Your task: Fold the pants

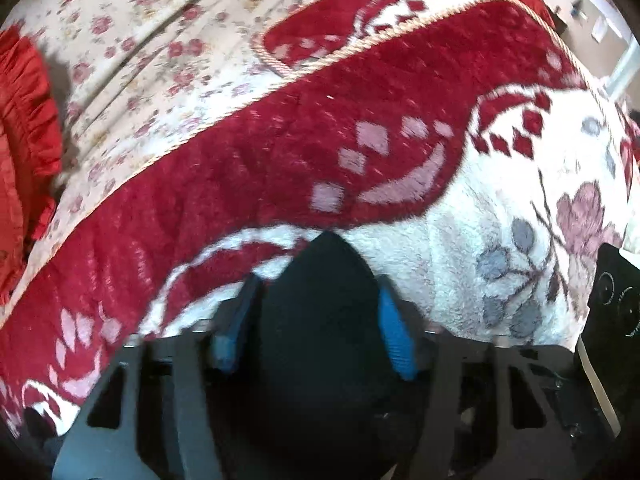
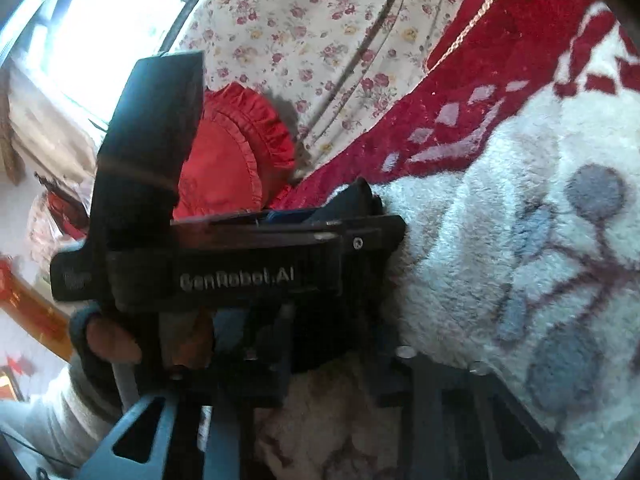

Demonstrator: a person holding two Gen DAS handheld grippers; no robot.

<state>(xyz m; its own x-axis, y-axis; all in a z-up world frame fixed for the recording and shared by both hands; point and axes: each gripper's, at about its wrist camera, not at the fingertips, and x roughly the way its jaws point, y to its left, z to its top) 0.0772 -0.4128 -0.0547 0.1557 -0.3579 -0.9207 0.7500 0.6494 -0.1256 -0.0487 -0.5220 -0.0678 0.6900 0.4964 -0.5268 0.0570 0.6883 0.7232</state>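
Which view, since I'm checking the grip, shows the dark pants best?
Left wrist view: the dark pants fill the gap between the left gripper's blue pads. The right wrist view shows only a dark tip past that gripper, seen side-on.

The dark fabric of the pants (image 1: 320, 320) fills the gap between the blue-padded fingers (image 1: 394, 332) of the left gripper (image 1: 316, 320); its lower part is lost in shadow and cut by the bottom edge. In the right wrist view, the left gripper's black body (image 2: 224, 264) hides the right gripper's fingertips. The red ruffled cushion (image 1: 24, 140) is cropped at the left edge. Motion blur softens the fleece blanket (image 1: 460, 280).
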